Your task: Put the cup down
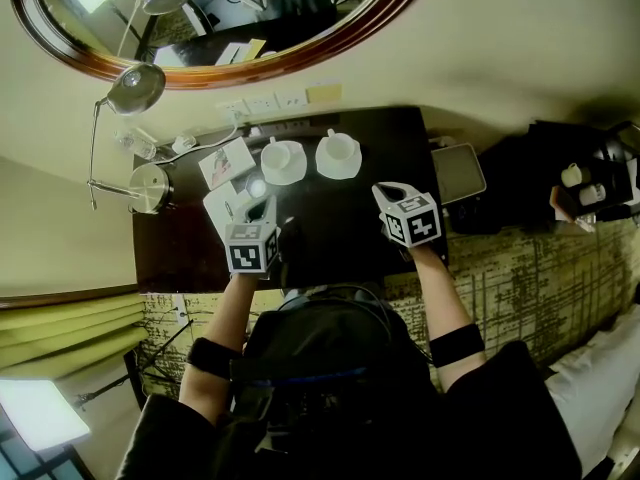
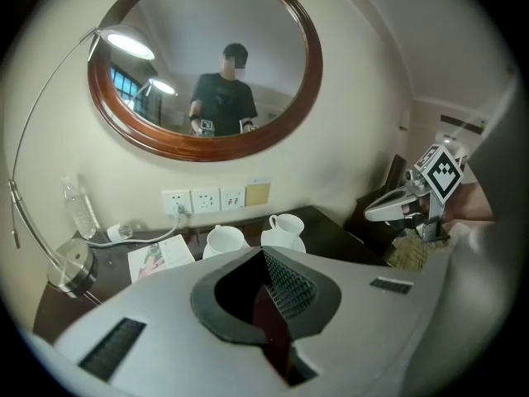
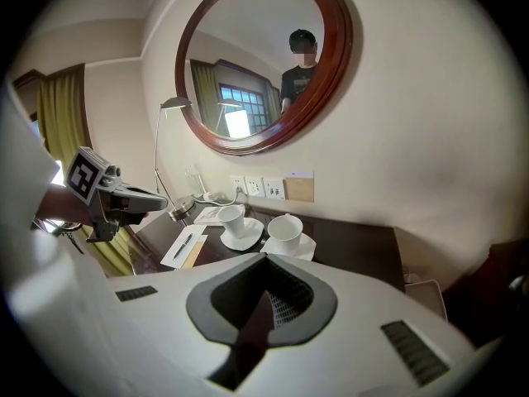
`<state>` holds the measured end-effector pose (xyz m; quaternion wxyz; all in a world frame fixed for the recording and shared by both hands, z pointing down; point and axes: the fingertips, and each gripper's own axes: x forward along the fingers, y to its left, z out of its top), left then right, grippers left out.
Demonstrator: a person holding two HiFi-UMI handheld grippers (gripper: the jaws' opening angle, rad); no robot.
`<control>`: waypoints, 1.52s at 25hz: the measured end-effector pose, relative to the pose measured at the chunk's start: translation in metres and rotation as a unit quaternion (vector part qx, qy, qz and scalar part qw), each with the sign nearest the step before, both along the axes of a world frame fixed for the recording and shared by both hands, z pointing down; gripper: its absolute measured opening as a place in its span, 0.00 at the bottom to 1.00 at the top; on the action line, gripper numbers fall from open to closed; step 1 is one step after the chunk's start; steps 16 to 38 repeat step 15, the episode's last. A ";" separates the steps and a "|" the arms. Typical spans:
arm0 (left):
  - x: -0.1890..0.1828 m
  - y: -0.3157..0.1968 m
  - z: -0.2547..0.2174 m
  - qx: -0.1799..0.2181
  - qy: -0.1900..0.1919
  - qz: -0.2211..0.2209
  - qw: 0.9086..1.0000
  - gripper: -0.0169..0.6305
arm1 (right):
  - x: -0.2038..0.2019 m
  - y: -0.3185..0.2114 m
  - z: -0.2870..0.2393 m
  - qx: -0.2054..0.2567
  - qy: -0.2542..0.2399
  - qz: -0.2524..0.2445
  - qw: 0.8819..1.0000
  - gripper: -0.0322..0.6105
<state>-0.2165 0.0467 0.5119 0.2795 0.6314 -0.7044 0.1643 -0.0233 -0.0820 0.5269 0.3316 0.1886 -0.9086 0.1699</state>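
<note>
left claw (image 1: 258,208): jaws squeezed right together, nothing pinched, and it's out over the dark bench (image 1: 330,218) below the left half of the mirror (image 1: 230,8)
right claw (image 1: 385,190): same story, jaws closed on nothing, held below the mirror's right edge, well apart from its partner
left cup (image 1: 283,155): white, upright on its own saucer (image 1: 285,173), on the bench right under the mirror, between the mirror and the left claw, touched by neither claw
right cup (image 1: 340,148): white and upright too, sitting on the second saucer (image 1: 338,166), just beside the first pair, straight below the mirror
sockets (image 2: 211,198): a row on the wall directly beneath the mirror, one with a white cable plugged in
leaflet (image 1: 225,163): flat on the bench below the mirror's left part, beside the left cup
lamp (image 1: 135,88): chrome, long curved stem, at the mirror's left edge
notepad (image 3: 183,246): pen lying on it, further out from the mirror than the leaflet
person (image 1: 330,388): dark top, a band on each forearm, also seen reflected in the mirror
</note>
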 end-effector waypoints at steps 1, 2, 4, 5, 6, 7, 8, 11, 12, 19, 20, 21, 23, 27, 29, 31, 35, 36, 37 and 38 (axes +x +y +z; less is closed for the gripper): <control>0.001 0.002 0.000 -0.001 0.002 -0.001 1.000 0.03 | 0.000 0.001 -0.001 0.001 -0.002 0.000 1.000 0.05; 0.001 0.004 0.000 -0.002 0.004 -0.002 1.000 0.03 | -0.001 0.001 -0.003 0.003 -0.006 0.000 1.000 0.05; 0.000 0.006 0.002 0.000 0.003 -0.007 1.000 0.03 | 0.000 0.002 -0.004 0.003 -0.009 0.000 1.000 0.05; 0.000 0.007 0.002 0.000 0.003 -0.007 1.000 0.03 | 0.000 0.002 -0.004 0.003 -0.010 0.000 1.000 0.05; 0.000 0.009 0.002 -0.003 0.004 -0.007 1.000 0.03 | 0.000 0.002 -0.005 0.003 -0.011 0.000 1.000 0.05; 0.001 0.010 0.002 -0.004 0.005 -0.007 1.000 0.03 | -0.001 0.003 -0.006 0.004 -0.011 -0.001 1.000 0.05; 0.001 0.011 0.002 -0.004 0.006 -0.007 1.000 0.03 | -0.001 0.004 -0.005 0.005 -0.011 -0.002 1.000 0.05; 0.002 0.015 0.003 -0.002 0.005 -0.009 1.000 0.03 | -0.001 0.008 -0.003 0.004 -0.011 -0.004 1.000 0.05; 0.003 0.016 0.004 -0.003 0.007 -0.009 1.000 0.03 | -0.001 0.010 -0.003 0.004 -0.012 -0.006 1.000 0.05; 0.005 0.022 0.007 -0.007 0.012 -0.012 1.000 0.03 | -0.001 0.013 -0.004 0.004 -0.013 -0.009 1.000 0.05; 0.005 0.022 0.007 -0.007 0.012 -0.012 1.000 0.03 | -0.001 0.013 -0.004 0.004 -0.013 -0.009 1.000 0.05; 0.005 0.022 0.007 -0.007 0.012 -0.012 1.000 0.03 | -0.001 0.013 -0.004 0.004 -0.013 -0.009 1.000 0.05; 0.005 0.022 0.007 -0.007 0.012 -0.012 1.000 0.03 | -0.001 0.013 -0.004 0.004 -0.013 -0.009 1.000 0.05; 0.005 0.022 0.007 -0.007 0.012 -0.012 1.000 0.03 | -0.001 0.013 -0.004 0.004 -0.013 -0.009 1.000 0.05; 0.005 0.022 0.007 -0.007 0.012 -0.012 1.000 0.03 | -0.001 0.013 -0.004 0.004 -0.013 -0.009 1.000 0.05; 0.005 0.022 0.007 -0.007 0.012 -0.012 1.000 0.03 | -0.001 0.013 -0.004 0.004 -0.013 -0.009 1.000 0.05; 0.005 0.022 0.007 -0.007 0.012 -0.012 1.000 0.03 | -0.001 0.013 -0.004 0.004 -0.013 -0.009 1.000 0.05; 0.005 0.022 0.007 -0.007 0.012 -0.012 1.000 0.03 | -0.001 0.013 -0.004 0.004 -0.013 -0.009 1.000 0.05; 0.005 0.022 0.007 -0.007 0.012 -0.012 1.000 0.03 | -0.001 0.013 -0.004 0.004 -0.013 -0.009 1.000 0.05; 0.005 0.022 0.007 -0.007 0.012 -0.012 1.000 0.03 | -0.001 0.013 -0.004 0.004 -0.013 -0.009 1.000 0.05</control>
